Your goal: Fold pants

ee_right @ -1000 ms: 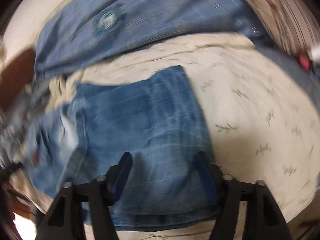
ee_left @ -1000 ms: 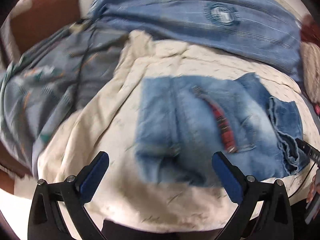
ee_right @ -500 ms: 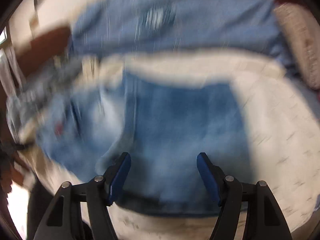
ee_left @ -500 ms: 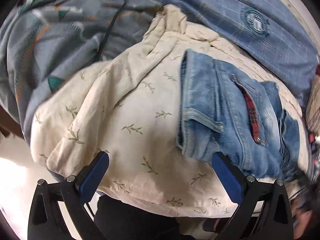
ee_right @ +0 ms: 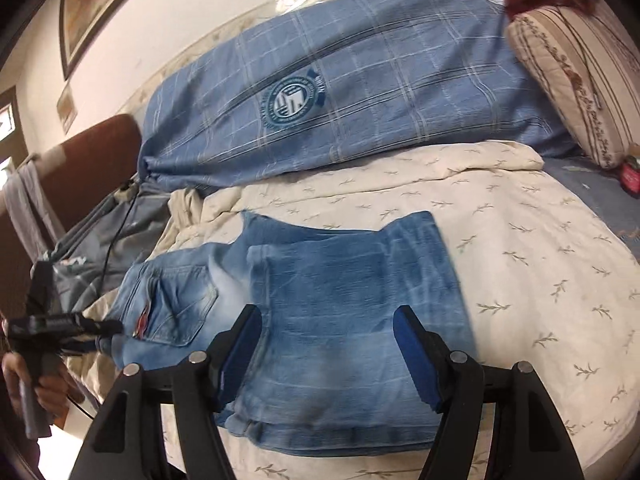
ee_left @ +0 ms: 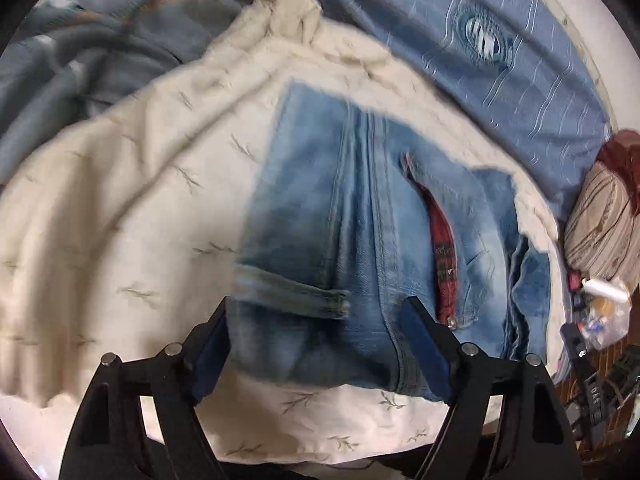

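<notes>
While the folded faded-blue denim pants lie on the cream leaf-print bedspread, the left tongs, just narrowing, apparently straddle their edge unclamped; the right tongs hover apart.

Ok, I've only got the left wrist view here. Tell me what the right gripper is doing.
Observer: The right gripper is open over the folded legs of the jeans. Nothing is clamped in it.
Operator: Describe how that folded part lies.
Observer: The legs are doubled over, with their layered edges stacked at the near end. They lie flat on the cream blanket.
Operator: Now give me what's behind the bed.
Observer: A framed picture hangs on the wall above a brown headboard.
</notes>
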Demonstrator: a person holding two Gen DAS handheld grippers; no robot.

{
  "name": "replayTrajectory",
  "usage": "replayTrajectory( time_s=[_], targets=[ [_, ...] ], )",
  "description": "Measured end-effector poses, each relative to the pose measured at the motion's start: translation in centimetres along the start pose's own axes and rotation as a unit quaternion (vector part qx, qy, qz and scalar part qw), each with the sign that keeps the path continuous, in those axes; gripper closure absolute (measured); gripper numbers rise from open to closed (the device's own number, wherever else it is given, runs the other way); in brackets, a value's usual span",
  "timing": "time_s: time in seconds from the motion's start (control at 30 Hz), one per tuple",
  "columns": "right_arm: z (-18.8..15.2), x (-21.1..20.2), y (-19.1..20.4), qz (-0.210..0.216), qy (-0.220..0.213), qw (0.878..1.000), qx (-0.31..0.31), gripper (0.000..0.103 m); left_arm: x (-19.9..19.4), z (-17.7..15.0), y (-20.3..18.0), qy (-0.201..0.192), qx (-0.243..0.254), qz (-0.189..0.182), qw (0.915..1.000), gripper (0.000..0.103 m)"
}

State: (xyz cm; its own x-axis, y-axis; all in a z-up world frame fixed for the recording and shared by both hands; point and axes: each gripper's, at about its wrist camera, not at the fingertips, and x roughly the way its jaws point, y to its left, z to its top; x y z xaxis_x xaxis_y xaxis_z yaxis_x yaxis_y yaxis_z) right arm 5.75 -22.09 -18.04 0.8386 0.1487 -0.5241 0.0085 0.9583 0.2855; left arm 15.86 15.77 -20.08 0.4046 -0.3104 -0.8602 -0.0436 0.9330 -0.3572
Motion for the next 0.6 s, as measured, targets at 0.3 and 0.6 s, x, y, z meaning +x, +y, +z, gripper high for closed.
replayTrajectory(
  time_s=[0.3, 0.6],
  targets=[
    [1.0, -1.2, -5.0, -0.008, -0.023, 0.995, 0.095, 0.031, -0.1, 0.9, -1.0, -0.024, 0.018, 0.008, 0.9995, 0.078],
    [0.7, -1.8, -8.1, -0.012, -0.029, 0.987, 0.158, 0.031, -5.4, 0.9, -5.3, -0.092, 0.085, 0.005, 0.9921, 0.087]
  ],
)
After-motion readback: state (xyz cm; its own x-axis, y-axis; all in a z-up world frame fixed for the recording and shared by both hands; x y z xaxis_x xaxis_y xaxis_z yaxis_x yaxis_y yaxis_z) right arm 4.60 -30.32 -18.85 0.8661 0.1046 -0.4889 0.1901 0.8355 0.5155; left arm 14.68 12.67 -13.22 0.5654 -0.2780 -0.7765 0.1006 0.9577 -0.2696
